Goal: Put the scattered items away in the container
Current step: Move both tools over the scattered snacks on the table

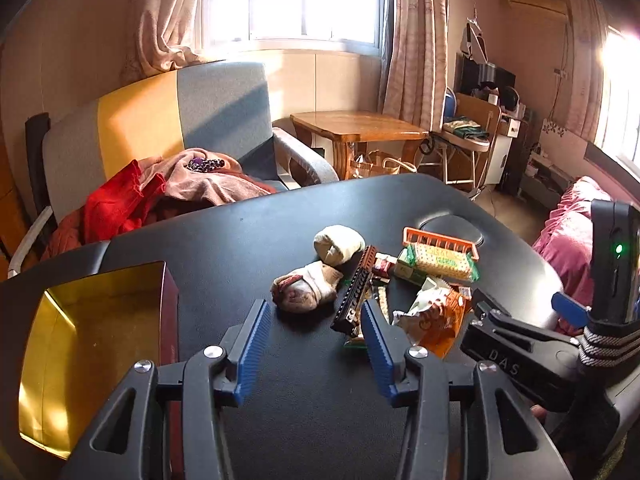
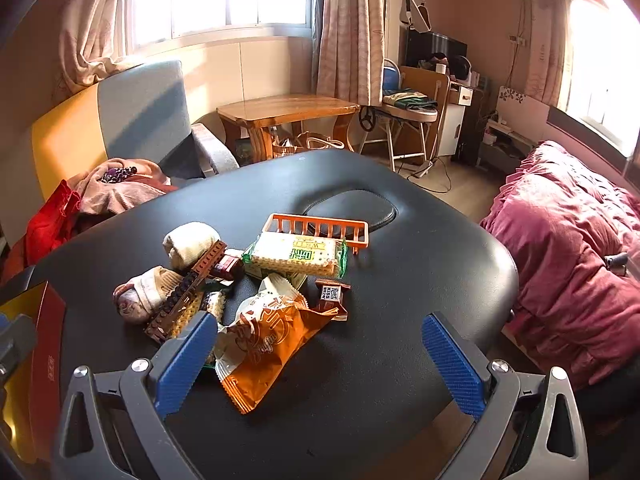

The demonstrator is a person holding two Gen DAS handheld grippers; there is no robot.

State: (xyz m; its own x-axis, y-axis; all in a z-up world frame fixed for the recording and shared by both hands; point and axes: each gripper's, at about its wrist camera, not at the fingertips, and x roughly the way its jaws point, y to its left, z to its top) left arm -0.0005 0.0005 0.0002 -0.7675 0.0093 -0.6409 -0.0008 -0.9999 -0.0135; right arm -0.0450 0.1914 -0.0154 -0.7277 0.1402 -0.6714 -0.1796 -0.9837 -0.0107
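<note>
Scattered items (image 2: 240, 280) lie heaped mid-bench (image 2: 400, 320), none yet in the gold-lined container (image 1: 92, 344) at left. Both grippers, left (image 1: 316, 344) and right (image 2: 320, 356), hover empty with fingers wide; next, pick one piece, probably the orange snack bag (image 2: 264, 352).

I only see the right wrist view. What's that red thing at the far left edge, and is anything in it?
Observer: It's an open box lined in gold. Nothing shows inside it.
Operator: Where's the other gripper?
Observer: The left gripper hovers over the table right beside the box, open and holding nothing.
Operator: Anything on my side that I can't see from here?
Observer: A green light glows on the body of the right gripper.
</note>
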